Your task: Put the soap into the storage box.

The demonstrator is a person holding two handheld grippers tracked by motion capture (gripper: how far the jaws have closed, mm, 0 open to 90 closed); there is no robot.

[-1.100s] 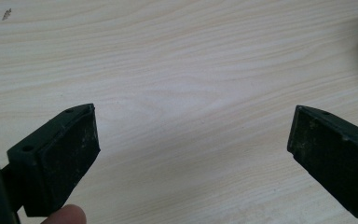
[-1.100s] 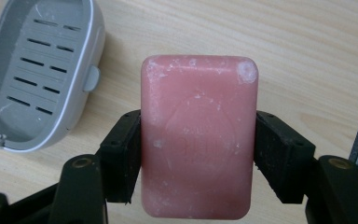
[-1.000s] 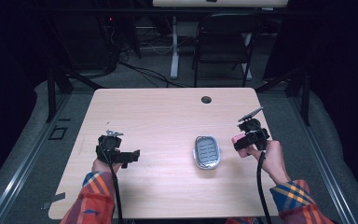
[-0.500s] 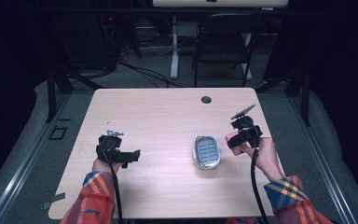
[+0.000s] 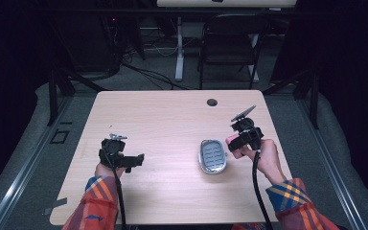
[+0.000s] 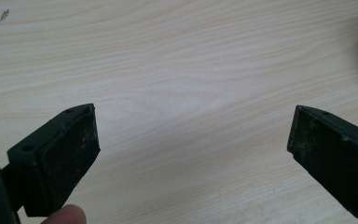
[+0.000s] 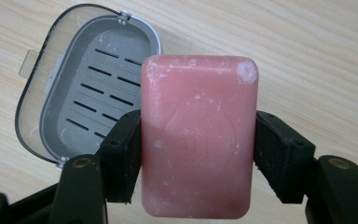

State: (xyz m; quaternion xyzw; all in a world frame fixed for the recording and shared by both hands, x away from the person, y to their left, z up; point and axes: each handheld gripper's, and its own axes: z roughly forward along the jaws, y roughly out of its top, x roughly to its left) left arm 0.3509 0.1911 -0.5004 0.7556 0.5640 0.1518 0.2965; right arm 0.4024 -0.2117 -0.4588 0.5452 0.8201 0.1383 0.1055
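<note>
1. Right gripper [image 7: 198,154]: jaws closed on the long sides of a pink rectangular soap bar [image 7: 198,135], which stands upright between them, held clear of the bench.
2. Soap bar, location: in the high view the pink bar [image 5: 232,140] hangs just right of the dish, near it but not over it.
3. Grey oval plastic soap dish with slotted tray and clear hinged lid [image 5: 212,155]: lies flat on the pale wood-grain bench [image 5: 172,120], lid swung open, tray empty. The right gripper view shows the dish [image 7: 93,88] behind and left of the bar.
4. Left gripper [image 5: 133,160]: rests low over the bench, well apart from the dish. Its own view shows the jaws spread wide with bare wood between them, holding nothing.
5. Risk, slip: the bar looks smooth and waxy, and the pads clamp only its lower half; a tilt of the wrist could let it slide out.
6. Risk, misplacement: the tray is scarcely larger than the bar; lowered askew, a corner may catch the rim.
7. Risk, shifting dish: nothing steadies the light dish, so a nudge could push it or tip the lid.
</note>
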